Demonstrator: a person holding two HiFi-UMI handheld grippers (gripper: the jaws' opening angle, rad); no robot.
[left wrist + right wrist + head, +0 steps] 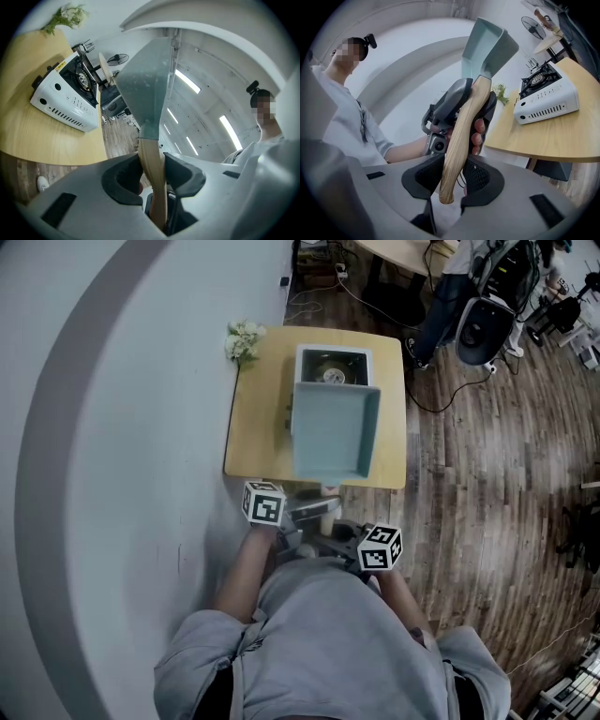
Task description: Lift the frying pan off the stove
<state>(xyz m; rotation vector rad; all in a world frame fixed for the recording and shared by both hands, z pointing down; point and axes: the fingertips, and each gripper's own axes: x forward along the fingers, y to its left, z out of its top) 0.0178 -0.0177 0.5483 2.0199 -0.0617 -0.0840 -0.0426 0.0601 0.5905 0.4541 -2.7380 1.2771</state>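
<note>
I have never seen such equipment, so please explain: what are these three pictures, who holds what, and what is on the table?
There is no robot: a person holds a two-jaw tool in each hand. One picture looks down from the person's head; the others come from cameras on each gripper. On the wooden table are a white gas stove and, at one corner, flowers. The left gripper and right gripper both clamp the wooden handle of a square frying pan, lifted off the stove.

You have no words or numbers you could read here. The stove (65, 101) carries a small yellow sticker (59, 67) on its top edge, but its print is too small to make out.
</note>
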